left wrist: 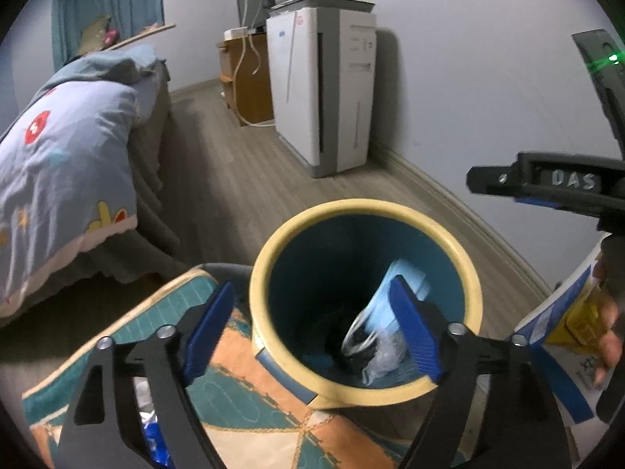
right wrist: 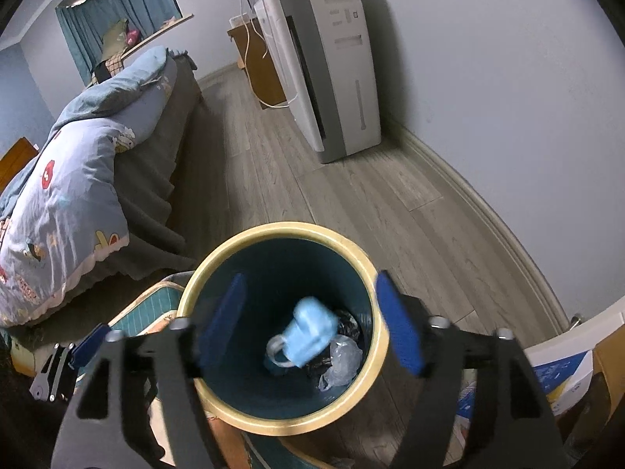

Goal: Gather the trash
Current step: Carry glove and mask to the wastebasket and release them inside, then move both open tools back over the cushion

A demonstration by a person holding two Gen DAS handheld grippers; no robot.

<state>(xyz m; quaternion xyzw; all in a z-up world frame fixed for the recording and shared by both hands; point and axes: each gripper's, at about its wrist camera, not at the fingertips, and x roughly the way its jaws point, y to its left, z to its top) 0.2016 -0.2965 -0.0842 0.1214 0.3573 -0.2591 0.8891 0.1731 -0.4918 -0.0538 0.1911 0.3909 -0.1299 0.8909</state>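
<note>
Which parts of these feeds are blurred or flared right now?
Right wrist: the light blue face mask inside the yellow-rimmed teal bin is motion-smeared. Left wrist: green lens flare at upper right, around the other device's indicator light; both views bow at the edges.

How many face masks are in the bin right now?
1. A blue face mask lies atop the pile in the trash bin, beside a clear plastic bag and black wrapping. More could be buried underneath.

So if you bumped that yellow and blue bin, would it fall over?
Probably it could tip: the bin looks tall and narrow. It likely weighs little, holding only a mask and some crumpled bags. Its round wall might let it roll once down.
</note>
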